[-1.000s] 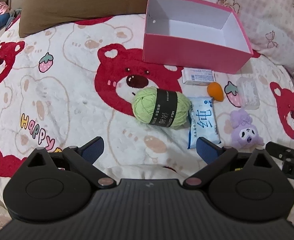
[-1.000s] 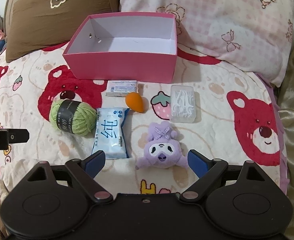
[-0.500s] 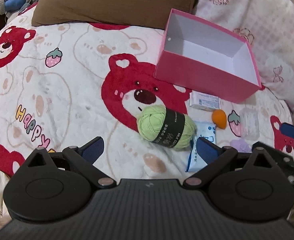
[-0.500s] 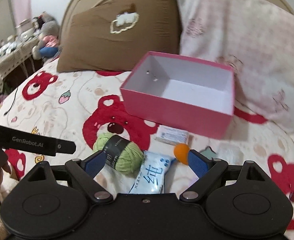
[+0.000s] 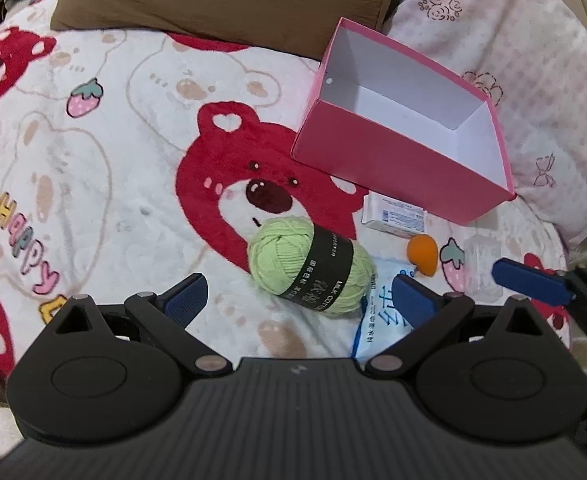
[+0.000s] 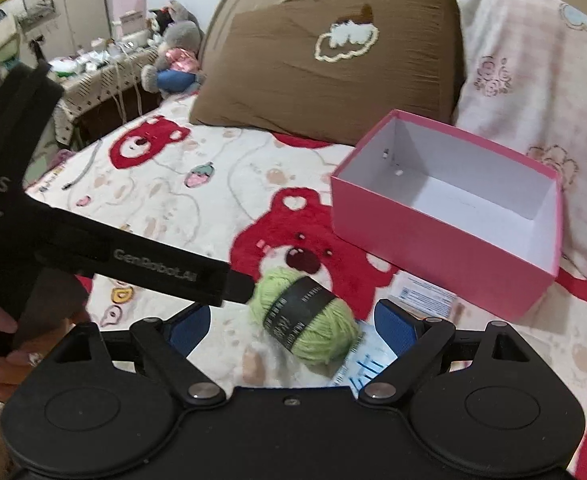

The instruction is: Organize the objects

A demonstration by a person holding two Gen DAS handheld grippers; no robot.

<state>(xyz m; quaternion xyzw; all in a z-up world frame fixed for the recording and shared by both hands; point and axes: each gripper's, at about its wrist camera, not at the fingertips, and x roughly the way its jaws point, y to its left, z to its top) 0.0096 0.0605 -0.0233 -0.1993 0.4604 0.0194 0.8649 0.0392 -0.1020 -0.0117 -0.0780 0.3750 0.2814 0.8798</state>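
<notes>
Our left gripper has its jaws spread wide and empty, the green yarn ball lying on the bed between them. Our right gripper is equally wide and empty, the same yarn in its gap. Just beyond lie a blue packet, an orange sponge and a small white box, then the open pink box.

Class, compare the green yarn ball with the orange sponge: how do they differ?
The yarn ball is green, larger and wrapped in a black label; the sponge is orange, smaller, teardrop-shaped and bare. The yarn lies left of the sponge. Both rest on the blanket, outside the pink box.
</notes>
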